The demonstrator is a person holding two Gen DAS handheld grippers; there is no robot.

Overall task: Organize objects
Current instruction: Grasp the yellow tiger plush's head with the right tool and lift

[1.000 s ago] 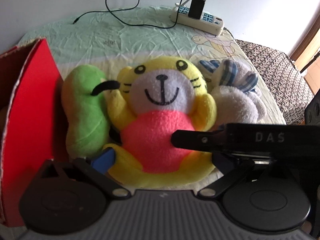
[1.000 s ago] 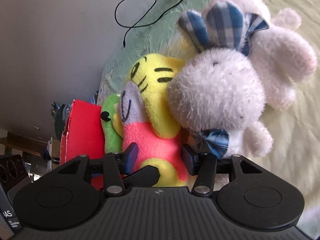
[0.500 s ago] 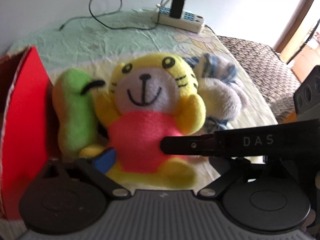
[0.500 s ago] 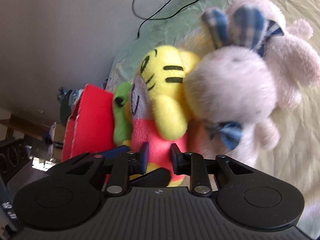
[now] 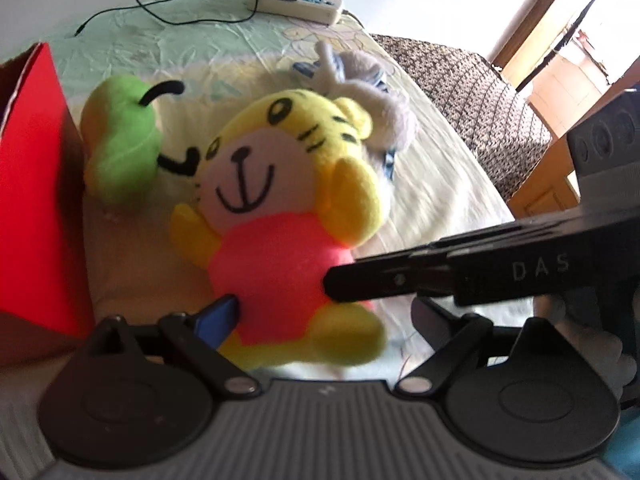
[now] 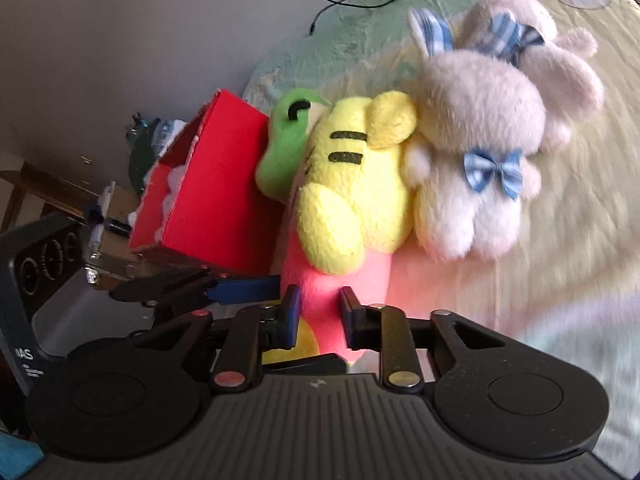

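Note:
A yellow tiger plush (image 5: 280, 184) with a pink body hangs tilted over the bedsheet. My right gripper (image 6: 320, 312) has the pink body (image 6: 332, 292) pinched between its blue pads while its jaws ease open a little. In the left wrist view, that gripper reaches in from the right. My left gripper (image 5: 324, 316) stands wide around the plush's lower body. Its left blue pad (image 5: 218, 318) touches the pink side; its other finger is hidden behind the right gripper. A green plush (image 5: 120, 152) and a white rabbit plush (image 6: 480, 140) lie beside the tiger.
An open red box (image 5: 32, 180) stands left of the plushes, with something white inside it in the right wrist view. A power strip (image 5: 296, 0) and a black cable (image 5: 168, 16) lie at the far edge of the sheet. A woven chair (image 5: 472, 100) is at the right.
The right gripper's pads came together on the tiger's pink body. The tiger has tilted and come away from the green plush and the rabbit. Both views have shifted.

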